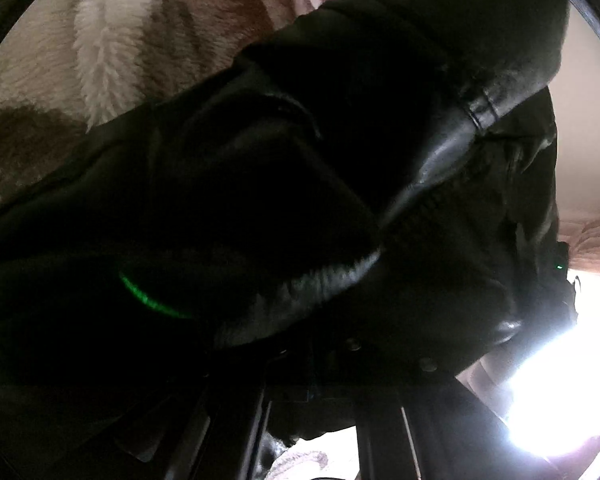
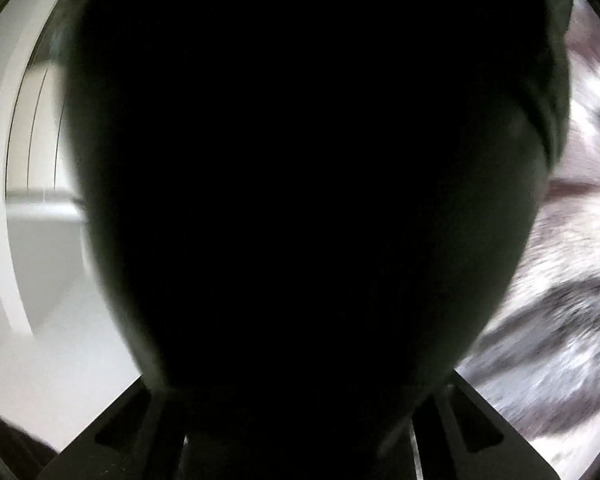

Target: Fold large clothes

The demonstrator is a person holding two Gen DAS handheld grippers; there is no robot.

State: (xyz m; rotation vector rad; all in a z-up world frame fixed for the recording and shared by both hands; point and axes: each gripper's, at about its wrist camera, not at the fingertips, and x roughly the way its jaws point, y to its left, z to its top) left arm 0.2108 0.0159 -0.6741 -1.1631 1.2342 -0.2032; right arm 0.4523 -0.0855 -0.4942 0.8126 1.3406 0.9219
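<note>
A large black jacket (image 1: 340, 140) with shiny leather-like sleeves and snap buttons fills the left wrist view. It hangs bunched over my left gripper (image 1: 312, 396), whose dark fingers (image 1: 236, 420) close together at the bottom with the cloth between them. In the right wrist view the same black jacket (image 2: 300, 200) covers almost the whole picture. It drapes over my right gripper (image 2: 300, 432); only the bases of the fingers (image 2: 140, 428) show, and the tips are hidden under the cloth.
A fluffy cream and brown blanket (image 1: 100, 60) lies behind the jacket. It also shows blurred in the right wrist view (image 2: 560, 280). A white wall and frame (image 2: 28, 160) stand at the left. Bright light (image 1: 560, 392) glares at the lower right.
</note>
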